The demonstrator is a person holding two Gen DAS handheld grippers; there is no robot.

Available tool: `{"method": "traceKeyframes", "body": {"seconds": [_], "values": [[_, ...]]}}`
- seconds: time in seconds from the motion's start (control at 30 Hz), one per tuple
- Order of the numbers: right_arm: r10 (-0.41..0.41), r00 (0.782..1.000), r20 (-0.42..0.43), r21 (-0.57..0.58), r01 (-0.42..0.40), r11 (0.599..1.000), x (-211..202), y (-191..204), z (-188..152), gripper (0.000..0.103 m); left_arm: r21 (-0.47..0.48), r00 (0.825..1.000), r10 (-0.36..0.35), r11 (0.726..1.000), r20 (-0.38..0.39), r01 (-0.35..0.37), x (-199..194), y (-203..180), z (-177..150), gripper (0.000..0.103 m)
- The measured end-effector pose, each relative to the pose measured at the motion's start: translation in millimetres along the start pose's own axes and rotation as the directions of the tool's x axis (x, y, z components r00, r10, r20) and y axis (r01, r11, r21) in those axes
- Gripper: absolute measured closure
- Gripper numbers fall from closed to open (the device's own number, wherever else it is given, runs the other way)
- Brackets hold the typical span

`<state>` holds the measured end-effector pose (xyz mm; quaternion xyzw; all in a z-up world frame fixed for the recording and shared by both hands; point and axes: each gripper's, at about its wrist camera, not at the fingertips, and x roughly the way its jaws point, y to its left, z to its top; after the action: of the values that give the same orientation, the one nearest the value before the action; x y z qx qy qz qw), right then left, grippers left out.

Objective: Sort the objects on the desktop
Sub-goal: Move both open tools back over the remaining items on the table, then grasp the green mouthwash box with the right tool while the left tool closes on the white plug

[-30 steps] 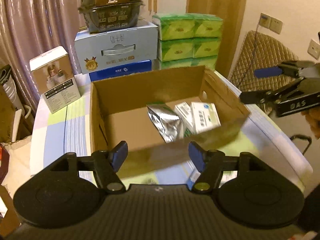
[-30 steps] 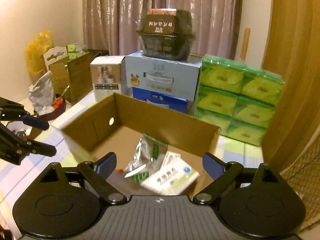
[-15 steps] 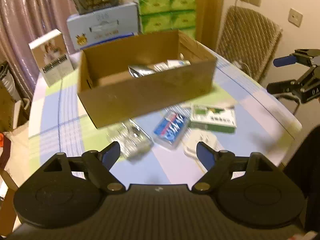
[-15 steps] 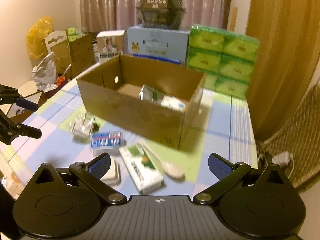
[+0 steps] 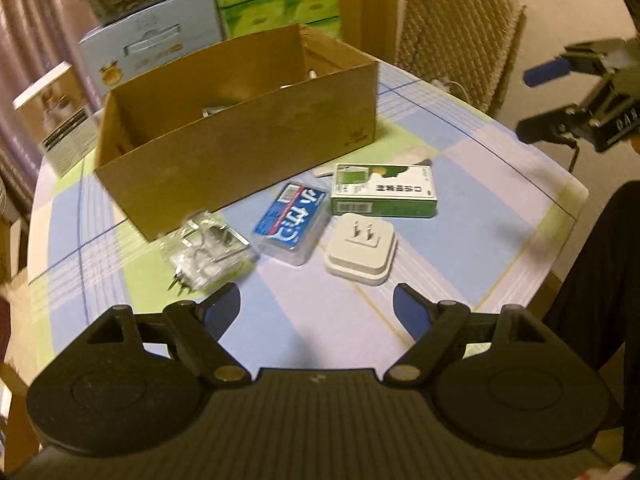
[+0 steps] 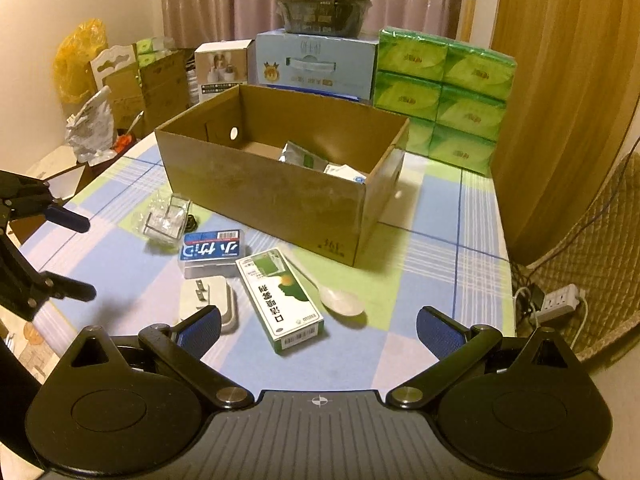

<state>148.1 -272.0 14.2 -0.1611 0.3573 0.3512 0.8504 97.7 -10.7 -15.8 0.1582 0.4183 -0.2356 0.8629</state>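
On the checked blue-and-green tablecloth (image 6: pixel 440 240) stands the open brown cardboard box (image 6: pixel 280 196), already holding a silver foil pouch (image 6: pixel 296 154) and a white carton (image 6: pixel 344 172), so the sorting looks partly done. Five things are left outside, in front of the box: a clear plastic pack of metal clips (image 5: pixel 208 244), a blue-labelled clear case (image 5: pixel 290 220), a green-and-white carton (image 6: pixel 280 300), a white plug adapter (image 5: pixel 360 248) and a pale plastic spoon (image 6: pixel 340 300). The left gripper (image 5: pixel 316 312) hangs with its jaws wide and nothing between them; the clips, case and adapter lie just ahead of its fingertips. The right gripper (image 6: pixel 318 330) is spread fully, also empty, with the green carton lying just ahead between its fingers and the spoon beside that
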Motion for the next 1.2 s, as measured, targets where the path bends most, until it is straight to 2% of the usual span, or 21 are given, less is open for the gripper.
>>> {"method": "traceKeyframes", "body": {"seconds": [0.27,0.63,0.8,1.1,1.2], "values": [[0.012,0.999,-0.036,-0.017,-0.013,1.0,18.1,-4.0,-5.0,0.002,0.076,0.999,-0.027,0.997,0.021,0.025,22.1,-15.3,1.9,0.023],[0.021,0.996,-0.083,-0.052,-0.025,0.998,45.0,-5.3,-7.0,0.002,0.067,0.993,-0.114,0.991,-0.026,0.116,65.1,-17.1,9.0,0.025],[0.03,0.995,-0.1,-0.053,-0.035,0.998,59.4,-6.1,-6.9,0.002,0.118,0.992,-0.123,0.985,-0.036,0.126,83.0,-19.5,11.0,0.027],[0.053,0.987,-0.154,-0.156,-0.077,0.985,90.7,5.7,-8.0,0.003,0.157,0.988,-0.147,0.976,-0.053,0.153,108.4,-18.6,16.7,0.03],[0.057,0.985,-0.162,-0.166,-0.084,0.982,101.7,7.0,-8.7,0.008,0.159,0.987,-0.15,0.975,-0.054,0.157,115.3,-18.2,19.2,0.03]]}}
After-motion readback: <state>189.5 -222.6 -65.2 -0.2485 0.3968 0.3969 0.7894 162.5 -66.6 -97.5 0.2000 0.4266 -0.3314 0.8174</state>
